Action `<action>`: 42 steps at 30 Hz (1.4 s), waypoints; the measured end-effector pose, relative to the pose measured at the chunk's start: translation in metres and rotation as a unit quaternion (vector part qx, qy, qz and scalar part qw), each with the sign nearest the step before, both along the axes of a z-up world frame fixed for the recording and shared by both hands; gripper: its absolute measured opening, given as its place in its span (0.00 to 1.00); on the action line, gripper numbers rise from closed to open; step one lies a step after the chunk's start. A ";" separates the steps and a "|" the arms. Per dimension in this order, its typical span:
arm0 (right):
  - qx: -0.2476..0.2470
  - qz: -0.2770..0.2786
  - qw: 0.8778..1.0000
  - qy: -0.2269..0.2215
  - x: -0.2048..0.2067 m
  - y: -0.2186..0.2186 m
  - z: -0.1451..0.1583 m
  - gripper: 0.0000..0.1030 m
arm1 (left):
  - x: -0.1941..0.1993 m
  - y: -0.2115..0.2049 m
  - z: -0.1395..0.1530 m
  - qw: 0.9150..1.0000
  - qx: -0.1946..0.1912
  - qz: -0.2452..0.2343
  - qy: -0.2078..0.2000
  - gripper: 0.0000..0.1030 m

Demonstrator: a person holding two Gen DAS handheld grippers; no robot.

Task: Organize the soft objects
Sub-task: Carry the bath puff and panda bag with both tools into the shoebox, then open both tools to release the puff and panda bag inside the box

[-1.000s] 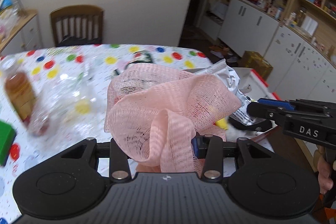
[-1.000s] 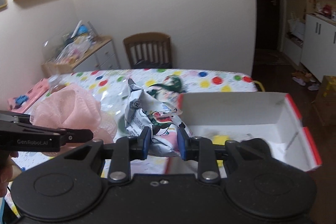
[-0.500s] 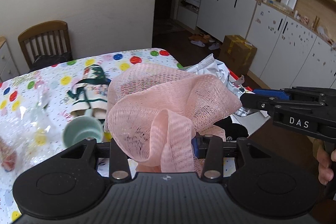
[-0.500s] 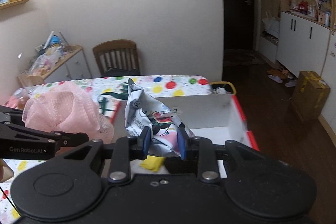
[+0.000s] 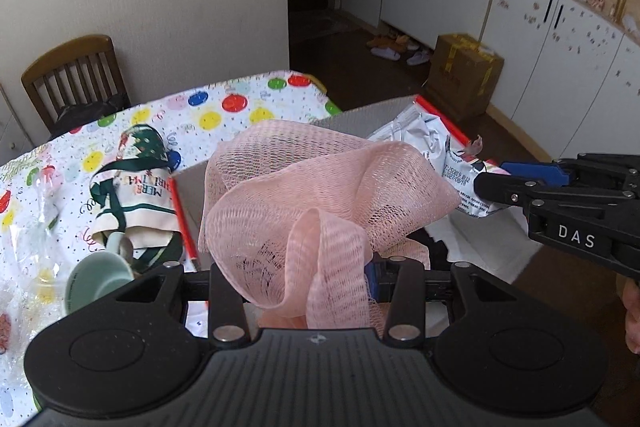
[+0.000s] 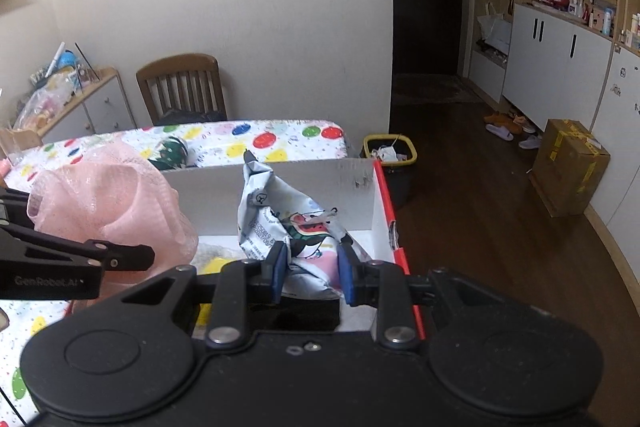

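Note:
A pink mesh bath sponge (image 5: 320, 203) fills the middle of the left wrist view, with my left gripper (image 5: 312, 275) shut on its lower folds. It hangs over the left part of a white box with red rims (image 6: 312, 183). My right gripper (image 6: 310, 269) is shut on a crumpled printed snack bag (image 6: 288, 215), which it holds above the inside of the box near its right wall. In the left wrist view the right gripper (image 5: 496, 183) reaches in from the right with the bag (image 5: 428, 143). The sponge (image 6: 108, 203) and the left gripper (image 6: 136, 259) show at the left of the right wrist view.
A mint cup (image 5: 100, 275) and a Christmas fabric bag (image 5: 136, 195) lie on the dotted tablecloth (image 5: 240, 107) left of the box. Something yellow (image 6: 216, 265) lies in the box. Beyond the table stand a wooden chair (image 6: 180, 87), a yellow-rimmed bin (image 6: 390, 151) and a cardboard carton (image 6: 568, 167).
Both grippers have travelled right across the table with their loads and now hang over the box. The bottle left the left view; the cup and Christmas bag came in.

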State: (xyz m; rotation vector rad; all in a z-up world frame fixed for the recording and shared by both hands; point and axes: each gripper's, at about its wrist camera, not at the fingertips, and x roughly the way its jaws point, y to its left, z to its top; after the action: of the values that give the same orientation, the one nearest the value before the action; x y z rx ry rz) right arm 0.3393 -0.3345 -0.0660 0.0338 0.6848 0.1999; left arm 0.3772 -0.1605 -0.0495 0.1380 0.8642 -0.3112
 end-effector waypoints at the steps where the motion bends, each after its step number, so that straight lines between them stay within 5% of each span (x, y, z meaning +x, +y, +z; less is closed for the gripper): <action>1: -0.001 0.003 1.000 0.002 0.003 0.000 -0.003 0.26 | 0.003 -0.003 -0.004 1.000 0.005 0.001 0.001 0.40; 10: -0.027 0.014 0.999 0.027 0.029 0.006 -0.028 0.26 | 0.031 -0.018 -0.036 0.998 0.042 0.019 0.035 0.40; 29: -0.052 0.052 0.994 0.078 0.040 0.019 -0.059 0.26 | 0.049 -0.025 -0.066 0.995 0.050 0.026 0.082 0.41; 42: -0.027 0.060 0.994 0.089 0.038 0.011 -0.060 0.31 | 0.049 -0.021 -0.062 0.996 0.035 0.035 0.077 0.59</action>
State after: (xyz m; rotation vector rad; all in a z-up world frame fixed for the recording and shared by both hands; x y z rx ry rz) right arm 0.3776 -0.3232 -0.1256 -0.0424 0.8714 0.2971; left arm 0.4258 -0.1811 -0.1120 0.1491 1.0309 -0.2286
